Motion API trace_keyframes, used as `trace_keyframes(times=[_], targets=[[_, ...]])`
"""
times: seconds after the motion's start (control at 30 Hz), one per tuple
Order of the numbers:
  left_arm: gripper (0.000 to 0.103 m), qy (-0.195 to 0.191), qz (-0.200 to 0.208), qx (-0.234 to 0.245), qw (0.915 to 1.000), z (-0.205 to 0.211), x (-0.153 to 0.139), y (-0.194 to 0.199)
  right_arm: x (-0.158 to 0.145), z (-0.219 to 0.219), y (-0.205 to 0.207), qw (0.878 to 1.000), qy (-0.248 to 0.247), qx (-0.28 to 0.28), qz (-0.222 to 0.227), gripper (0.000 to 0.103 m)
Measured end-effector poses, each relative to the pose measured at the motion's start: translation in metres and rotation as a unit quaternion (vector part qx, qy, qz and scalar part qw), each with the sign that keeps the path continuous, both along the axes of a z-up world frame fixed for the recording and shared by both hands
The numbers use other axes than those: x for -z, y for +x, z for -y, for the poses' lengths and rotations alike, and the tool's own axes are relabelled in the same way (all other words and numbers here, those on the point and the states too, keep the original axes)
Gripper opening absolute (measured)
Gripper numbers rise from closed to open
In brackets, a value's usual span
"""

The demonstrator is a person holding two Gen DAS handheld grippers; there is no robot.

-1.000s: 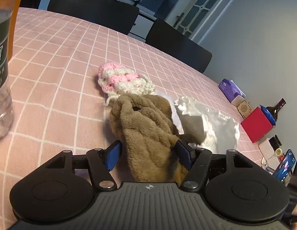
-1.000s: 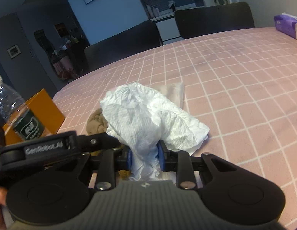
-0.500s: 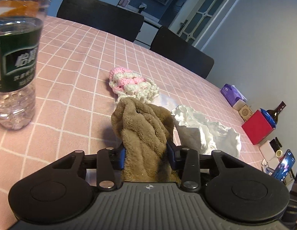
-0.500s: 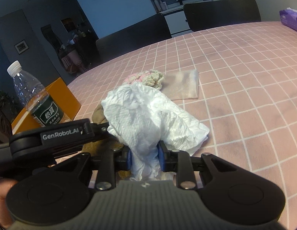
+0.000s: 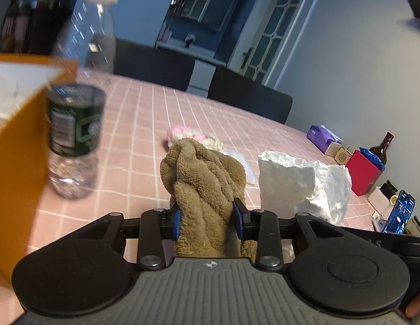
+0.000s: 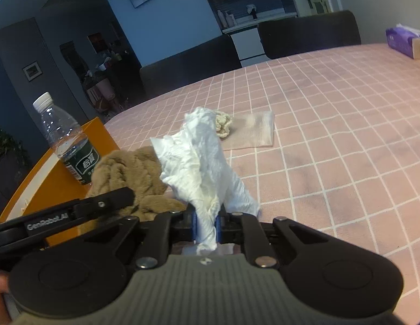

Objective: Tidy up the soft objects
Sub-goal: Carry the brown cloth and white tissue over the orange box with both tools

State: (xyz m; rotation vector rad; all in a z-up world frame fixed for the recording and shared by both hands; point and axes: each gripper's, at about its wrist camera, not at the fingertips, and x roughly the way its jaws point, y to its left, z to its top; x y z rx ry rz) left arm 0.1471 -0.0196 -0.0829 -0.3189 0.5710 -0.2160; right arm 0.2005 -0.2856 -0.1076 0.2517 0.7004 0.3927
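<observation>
Your right claw (image 6: 206, 223) has just been closing, pinching the white tissue (image 6: 202, 168); brown towel (image 6: 128, 173) sits just left, above the pink counter (image 6: 332, 135).

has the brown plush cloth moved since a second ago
Yes. The brown plush cloth, pinched in the left gripper whose jaws have just been closing, has gone left toward the water bottle and up off the pink tablecloth.
</observation>
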Motion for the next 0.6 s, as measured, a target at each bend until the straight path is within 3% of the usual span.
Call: trace_keyframes(times=[0.6], targets=[[0.040,-0.012,0.103,-0.040,0.9938,-0.062,-0.064,-0.097,-0.077,-0.054,-0.069,0.989,-0.033,-0.085,0.113,0.008]])
